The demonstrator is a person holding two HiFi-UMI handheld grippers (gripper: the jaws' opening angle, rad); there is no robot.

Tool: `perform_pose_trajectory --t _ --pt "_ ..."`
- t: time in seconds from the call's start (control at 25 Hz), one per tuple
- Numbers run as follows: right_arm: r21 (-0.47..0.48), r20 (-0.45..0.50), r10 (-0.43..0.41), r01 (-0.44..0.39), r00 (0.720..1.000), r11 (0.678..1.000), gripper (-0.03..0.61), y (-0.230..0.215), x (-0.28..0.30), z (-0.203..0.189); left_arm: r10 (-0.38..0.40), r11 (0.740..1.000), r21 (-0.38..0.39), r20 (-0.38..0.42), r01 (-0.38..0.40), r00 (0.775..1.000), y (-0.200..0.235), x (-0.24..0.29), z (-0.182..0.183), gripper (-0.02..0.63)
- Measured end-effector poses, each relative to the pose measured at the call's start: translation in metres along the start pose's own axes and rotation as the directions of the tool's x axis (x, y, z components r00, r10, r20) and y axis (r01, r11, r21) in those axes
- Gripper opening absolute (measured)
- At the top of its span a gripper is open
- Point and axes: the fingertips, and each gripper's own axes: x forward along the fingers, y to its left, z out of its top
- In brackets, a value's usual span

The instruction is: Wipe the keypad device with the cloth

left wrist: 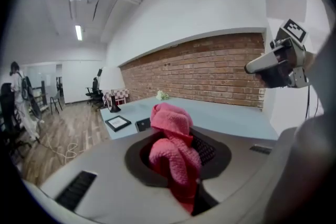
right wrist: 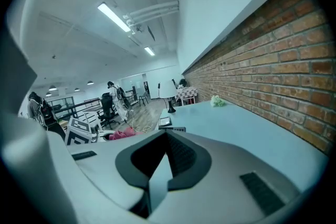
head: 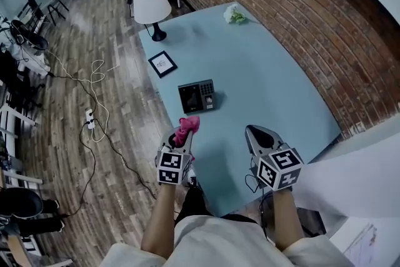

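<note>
The keypad device (head: 197, 96), a dark slab with a screen and a keypad, lies flat near the front left part of the pale blue table (head: 262, 72). My left gripper (head: 182, 138) is held a short way in front of the device, shut on a crumpled pink cloth (head: 189, 126). In the left gripper view the cloth (left wrist: 173, 149) bulges up between the jaws, with the keypad device (left wrist: 143, 124) beyond it. My right gripper (head: 254, 133) hovers over the table's front edge, shut and holding nothing. The right gripper view shows the keypad device (right wrist: 178, 129) far ahead.
A framed picture (head: 162, 64) lies beyond the device and a white-shaded lamp (head: 152, 6) stands at the table's far left corner. A small white flower bunch (head: 235, 15) sits by the brick wall (head: 300, 15). Cables and a power strip (head: 90, 119) trail over the wooden floor at left.
</note>
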Motion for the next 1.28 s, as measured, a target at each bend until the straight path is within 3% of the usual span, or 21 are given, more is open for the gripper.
perform_pose_trajectory --t 0.12,0.56,0.96,1.28 --pt "-0.052 0.018 0.030 -0.029 0.999 0.998 0.017 0.009 -0.015 0.005 0.051 0.997 0.052 0.042 -0.053 0.998 -0.005 -0.033 0.019 0.103" --pt "-0.171 0.044 0.155 -0.146 0.987 0.974 0.017 0.048 -0.083 0.011 0.162 0.986 0.019 0.126 -0.166 0.979 -0.053 -0.154 0.056 0.103" --pt "-0.232 0.098 0.173 -0.147 0.980 0.962 0.017 0.091 -0.125 0.026 0.163 0.983 0.044 0.234 -0.178 0.958 -0.080 -0.215 0.096 0.103" --pt "-0.220 0.126 0.161 -0.131 0.979 0.967 0.017 0.138 -0.184 0.017 0.151 0.986 0.035 0.231 -0.164 0.961 -0.109 -0.285 0.078 0.103"
